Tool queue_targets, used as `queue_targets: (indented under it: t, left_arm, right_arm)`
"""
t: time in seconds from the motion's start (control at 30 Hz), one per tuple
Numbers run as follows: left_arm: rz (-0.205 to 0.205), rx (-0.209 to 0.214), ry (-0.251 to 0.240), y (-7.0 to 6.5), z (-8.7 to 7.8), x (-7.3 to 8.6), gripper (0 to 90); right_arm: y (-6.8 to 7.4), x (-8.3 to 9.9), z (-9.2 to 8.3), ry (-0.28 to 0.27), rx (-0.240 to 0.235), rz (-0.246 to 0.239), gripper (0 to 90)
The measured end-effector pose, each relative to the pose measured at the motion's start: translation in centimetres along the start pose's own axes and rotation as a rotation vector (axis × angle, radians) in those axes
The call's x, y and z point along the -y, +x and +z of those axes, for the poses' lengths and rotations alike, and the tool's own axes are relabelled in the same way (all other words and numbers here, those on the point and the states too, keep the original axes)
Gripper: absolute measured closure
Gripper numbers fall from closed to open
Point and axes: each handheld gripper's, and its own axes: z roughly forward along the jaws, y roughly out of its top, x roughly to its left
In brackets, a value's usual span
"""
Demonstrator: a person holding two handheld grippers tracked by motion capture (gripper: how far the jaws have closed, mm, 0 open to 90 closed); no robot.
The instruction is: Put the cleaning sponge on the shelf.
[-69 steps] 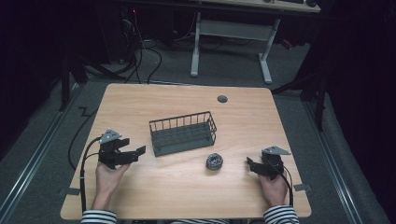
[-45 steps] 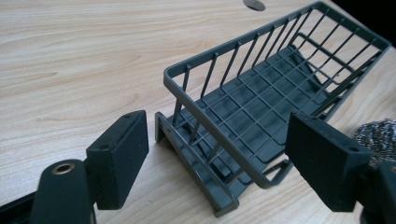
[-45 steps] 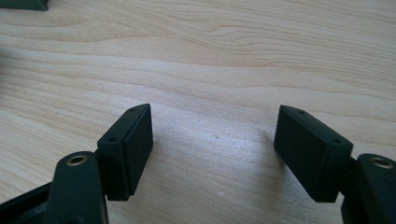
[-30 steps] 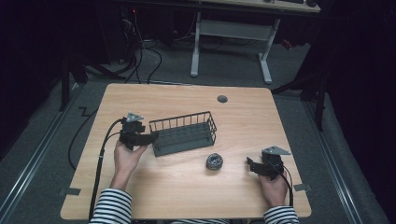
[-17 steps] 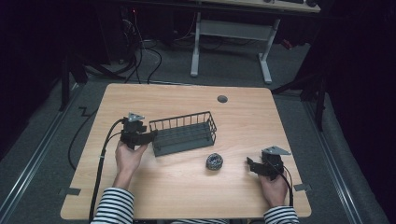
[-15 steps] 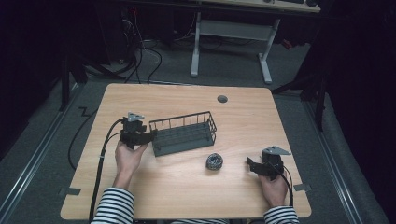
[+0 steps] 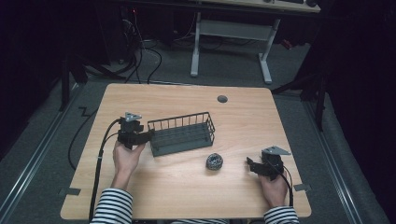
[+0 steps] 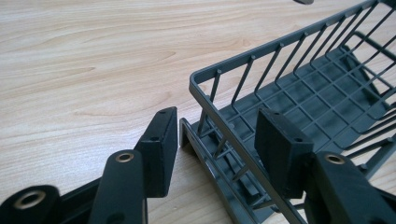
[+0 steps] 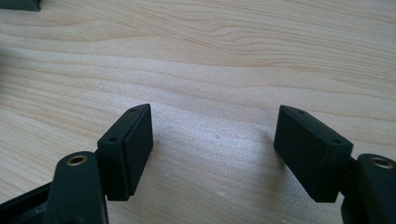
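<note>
Left gripper view: left tongs (image 8: 215, 140) are clamped on the near end wall of the wire basket (image 8: 299, 88), which sits mid-counter (image 7: 187, 186). Basket is gripped but not yet moved; right tongs (image 9: 212, 154) are held wide, empty.

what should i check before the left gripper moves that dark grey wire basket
1. Left gripper straddles the end wall of the dark grey wire basket, one jaw outside, one inside: ok.
2. Pads press firmly on that wall: cannot tell; a gap shows beside the inner pad.
3. Basket flat on the light wooden table: ok.
4. Small grey scouring ball clear of the basket: ok.
5. Right gripper open, with nothing between its jaws, away from the basket: ok.
</note>
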Motion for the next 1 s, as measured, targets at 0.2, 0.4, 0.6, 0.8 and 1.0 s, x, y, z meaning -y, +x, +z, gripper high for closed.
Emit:
queue_targets:
  t: [0.2,0.4,0.6,0.8,1.0]
  left_arm:
    - [-0.038,-0.008,-0.021,0.9,-0.6,0.6,48.6]
    - [-0.053,-0.011,-0.032,1.5,-1.2,1.2,48.4]
    - [-0.06,-0.022,-0.038,2.1,-2.0,1.8,48.2]
    - [-0.072,-0.022,-0.042,2.7,-2.8,2.5,47.0]
    - [-0.075,0.009,-0.066,2.9,-3.4,2.5,35.7]
  right_arm:
    - [0.0,0.0,0.0,0.0,0.0,0.0,28.5]
    - [0.0,0.0,0.0,0.0,0.0,0.0,28.5]
    - [0.0,0.0,0.0,0.0,0.0,0.0,28.5]
    - [0.0,0.0,0.0,0.0,0.0,0.0,28.5]
    - [0.0,0.0,0.0,0.0,0.0,0.0,28.5]
